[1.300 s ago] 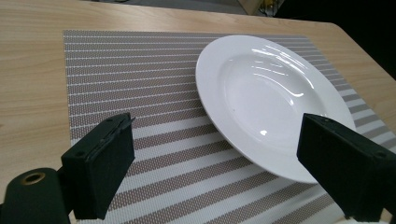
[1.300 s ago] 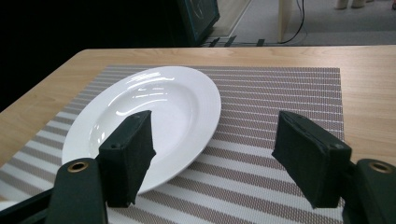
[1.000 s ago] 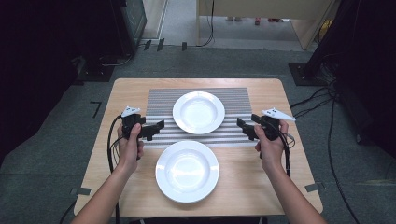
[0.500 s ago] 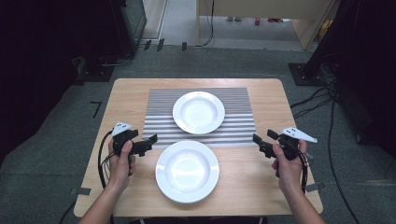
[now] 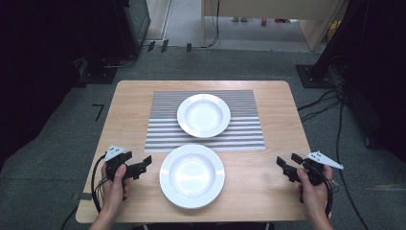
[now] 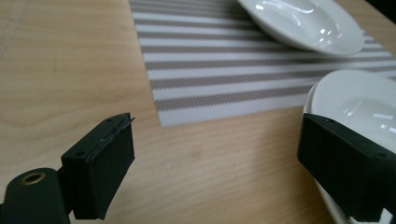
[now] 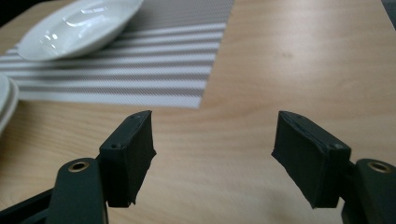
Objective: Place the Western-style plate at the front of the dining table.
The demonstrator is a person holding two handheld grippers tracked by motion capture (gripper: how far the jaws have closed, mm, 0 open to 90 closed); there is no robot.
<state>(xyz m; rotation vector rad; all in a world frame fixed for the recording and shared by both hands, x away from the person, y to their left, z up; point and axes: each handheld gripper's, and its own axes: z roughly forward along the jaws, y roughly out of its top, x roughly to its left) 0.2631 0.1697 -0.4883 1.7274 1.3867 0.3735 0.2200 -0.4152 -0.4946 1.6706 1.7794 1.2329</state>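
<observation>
No readable text, label, brand, number or sign appears anywhere. The two white plates, the striped mat and the wooden table carry no writing, and the black grippers bear no legible marking.

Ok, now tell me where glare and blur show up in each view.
High view: sharp overall, glare whitens the near plate, surroundings dark. Left gripper view: highlights on the far plate, left gripper jaws slightly soft. Right gripper view: reflections on the far plate, right gripper jaws soft too.
</observation>
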